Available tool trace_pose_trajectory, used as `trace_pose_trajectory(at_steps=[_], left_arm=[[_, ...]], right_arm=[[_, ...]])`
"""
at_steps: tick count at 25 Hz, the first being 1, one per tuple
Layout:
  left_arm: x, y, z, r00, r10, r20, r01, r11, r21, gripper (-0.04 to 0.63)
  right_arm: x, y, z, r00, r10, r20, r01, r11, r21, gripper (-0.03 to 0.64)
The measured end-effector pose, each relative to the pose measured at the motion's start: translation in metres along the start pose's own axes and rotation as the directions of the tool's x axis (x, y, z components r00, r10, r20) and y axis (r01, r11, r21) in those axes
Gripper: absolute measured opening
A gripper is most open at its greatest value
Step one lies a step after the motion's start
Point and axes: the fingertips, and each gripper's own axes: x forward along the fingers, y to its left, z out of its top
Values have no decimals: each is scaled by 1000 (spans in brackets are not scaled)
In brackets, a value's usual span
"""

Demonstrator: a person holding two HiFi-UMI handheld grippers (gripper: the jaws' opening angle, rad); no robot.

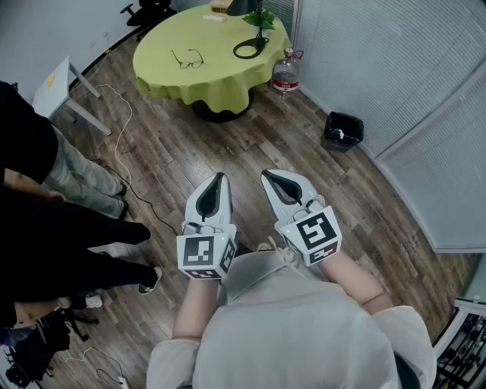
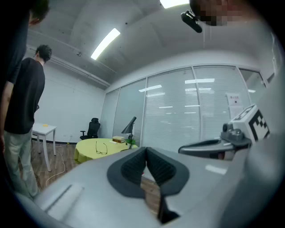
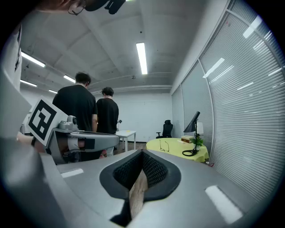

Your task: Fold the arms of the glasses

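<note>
Head view, looking steeply down. My left claw [image 1: 219,179] and my right claw [image 1: 268,176] are held side by side in front of my chest, above the wooden floor [image 1: 250,144], both aimed toward the round table [image 1: 228,87] at the far end of the room.

Left gripper view: the left claw [image 2: 145,150] is clenched, its ribbed pads meeting at the tip with nothing between them. Right gripper view: the right claw [image 3: 142,153] is likewise clenched on nothing, and only floor shows through the slit below its pads.

The glasses [image 1: 187,59] lie on the table's yellow-green cloth, well apart from both claws, with their arms spread open. They sit alone on the left part of the tabletop. The desk lamp [image 1: 251,44] stands nearer its right edge, and a stack of books [image 1: 221,7] lies at the far rim. Both gripper views show the glasses [image 2: 100,147] [image 3: 165,145] small and distant, beyond the pads.

A water bottle [image 1: 285,74] stands on the floor just beside the table, a black bin [image 1: 342,130] against the blinds. Two people in dark clothes [image 1: 45,228] stand at my left.
</note>
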Motion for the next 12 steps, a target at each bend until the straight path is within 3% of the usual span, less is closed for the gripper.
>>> trace_pose_trajectory(at_steps=[12], left_arm=[[18,-4,-5,1000,-15,-17,15,1000,15,6]], right_arm=[[6,-5,-1,1000,8,-1,-8,1000,-10,-2]])
